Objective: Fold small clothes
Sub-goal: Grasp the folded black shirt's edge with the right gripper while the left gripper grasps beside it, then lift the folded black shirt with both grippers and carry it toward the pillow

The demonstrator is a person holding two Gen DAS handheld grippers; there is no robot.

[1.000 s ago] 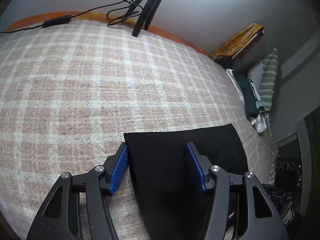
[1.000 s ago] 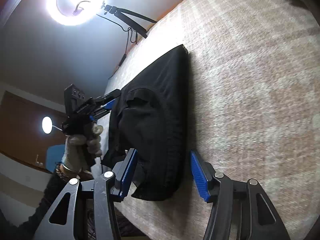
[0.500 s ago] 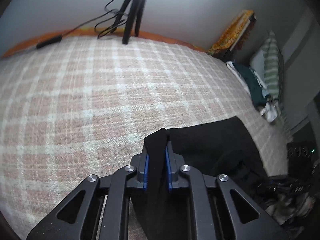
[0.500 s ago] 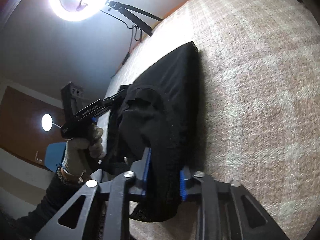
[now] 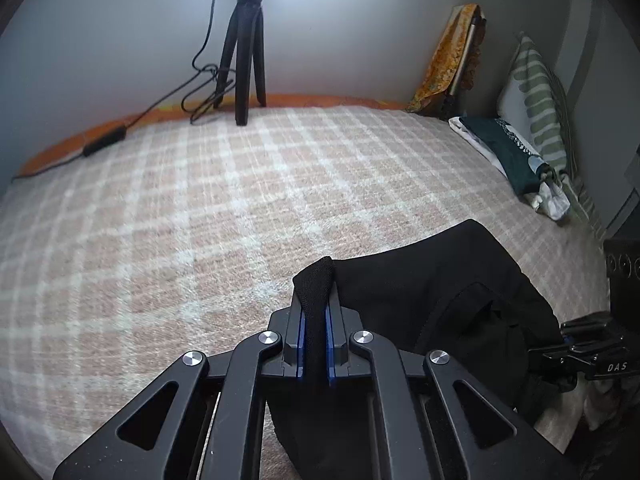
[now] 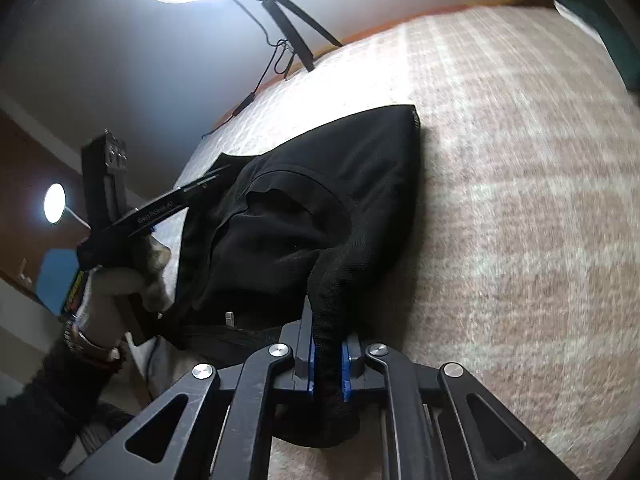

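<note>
**Pinching both near corners of the black garment**

Gripping a knit, slightly ribbed fold of the black garment [image 5: 432, 300], your left gripper [image 5: 316, 320] is clamped tight on it; its blue pads [image 5: 301, 344] have just been closing, and the cloth is standing up between them in a rounded peak. To the left of it the checked pink-and-cream blanket [image 5: 168, 208] is lying fuzzy and bare, giving you wide room all the way to the tripod [image 5: 246, 52] and its looping cable [image 5: 200, 76] by the far wall. The garment is spreading rightward from your left gripper, soft and rumpled, with a curved seam showing and its far edge lying flat on the blanket. Beyond it, folded clothes [image 5: 508, 156] and a striped pillow [image 5: 536, 96] are lining the right edge.

In the right wrist view, your gloved left hand [image 6: 128, 276] is angling its tool down toward the garment's left side. Your right gripper [image 6: 328, 360] is likewise clenched on a thick rolled fold of the garment's near edge, its jaws having just been closing, tilted downward. To its right, open blanket is stretching away.
</note>
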